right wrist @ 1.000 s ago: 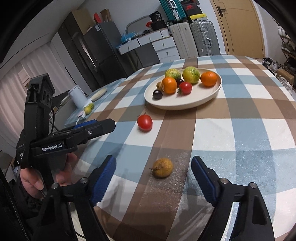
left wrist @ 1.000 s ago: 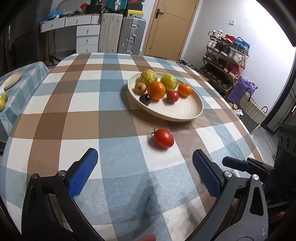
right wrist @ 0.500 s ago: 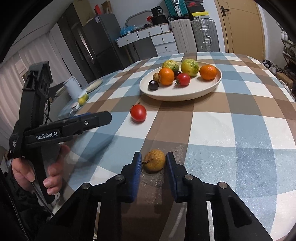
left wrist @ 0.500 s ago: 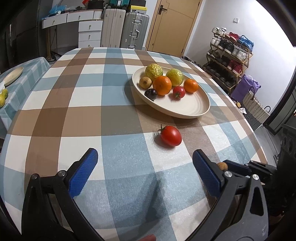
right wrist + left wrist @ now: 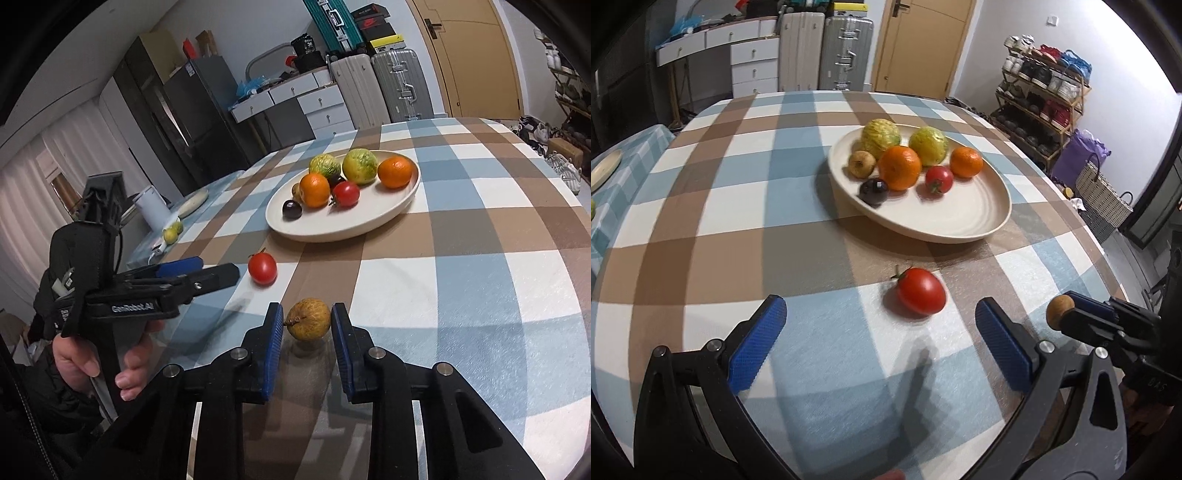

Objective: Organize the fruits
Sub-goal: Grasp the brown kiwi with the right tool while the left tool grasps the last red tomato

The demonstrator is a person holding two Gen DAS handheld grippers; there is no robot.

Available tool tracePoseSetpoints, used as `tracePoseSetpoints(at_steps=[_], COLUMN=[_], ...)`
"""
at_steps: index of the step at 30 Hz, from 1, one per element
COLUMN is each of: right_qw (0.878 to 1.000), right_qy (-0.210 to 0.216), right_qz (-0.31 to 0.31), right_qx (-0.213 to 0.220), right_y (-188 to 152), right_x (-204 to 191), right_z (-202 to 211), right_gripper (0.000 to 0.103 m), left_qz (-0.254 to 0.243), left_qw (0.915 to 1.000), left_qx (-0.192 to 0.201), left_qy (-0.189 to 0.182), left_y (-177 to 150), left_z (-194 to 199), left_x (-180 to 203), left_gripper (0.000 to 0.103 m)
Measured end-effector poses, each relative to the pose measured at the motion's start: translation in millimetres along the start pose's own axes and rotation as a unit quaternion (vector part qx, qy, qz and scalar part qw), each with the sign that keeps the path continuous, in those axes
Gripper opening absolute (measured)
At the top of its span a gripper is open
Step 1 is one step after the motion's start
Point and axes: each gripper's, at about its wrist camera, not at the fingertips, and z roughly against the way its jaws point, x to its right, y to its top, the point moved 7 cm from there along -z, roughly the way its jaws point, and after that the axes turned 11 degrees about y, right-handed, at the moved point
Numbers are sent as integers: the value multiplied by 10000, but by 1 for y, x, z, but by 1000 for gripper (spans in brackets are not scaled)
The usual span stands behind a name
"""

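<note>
as right tool [image 5: 306, 325] grips brown fruit [image 5: 308, 319], left tool [image 5: 881, 334] open

Brown-yellow fruit [image 5: 308, 319], round, dry stem pointing left, lifted off my checked cloth with its shadow beneath. Loose red tomato [image 5: 921, 291] lies on the cloth, green stem toward 10 o'clock, at 6 o'clock from the cream plate [image 5: 964, 218]. On the plate I count two green-yellow fruits, two oranges, one tomato, one dark plum, one small brown fruit, clustered at its far half.
</note>
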Motion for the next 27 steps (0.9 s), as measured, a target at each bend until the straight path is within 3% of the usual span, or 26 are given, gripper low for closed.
tracePoseSetpoints(at_steps=[7, 13, 18, 21, 27], right_qw=[9999, 9998, 9997, 9997, 9998], right_qy=[113, 175, 194, 197, 179], right_qz=[-96, -75, -113, -101, -66], right_qx=[34, 91, 112, 108, 90], right_y=[5, 9, 11, 11, 12], right_x=[10, 10, 11, 11, 10], right_z=[-2, 1, 2, 2, 1], right_gripper=[27, 27, 27, 27, 27], left_qz=[-169, -127, -173, -236, -146], left_qw=[9996, 9988, 9983, 9973, 9963], left_qx=[-103, -195, -245, -277, -259], left_qy=[-194, -421, -499, -635, -812], left_y=[4, 6, 4, 3, 3], left_z=[-12, -19, -21, -22, -21], left_x=[14, 17, 19, 22, 20], left_gripper=[98, 72, 42, 30, 29])
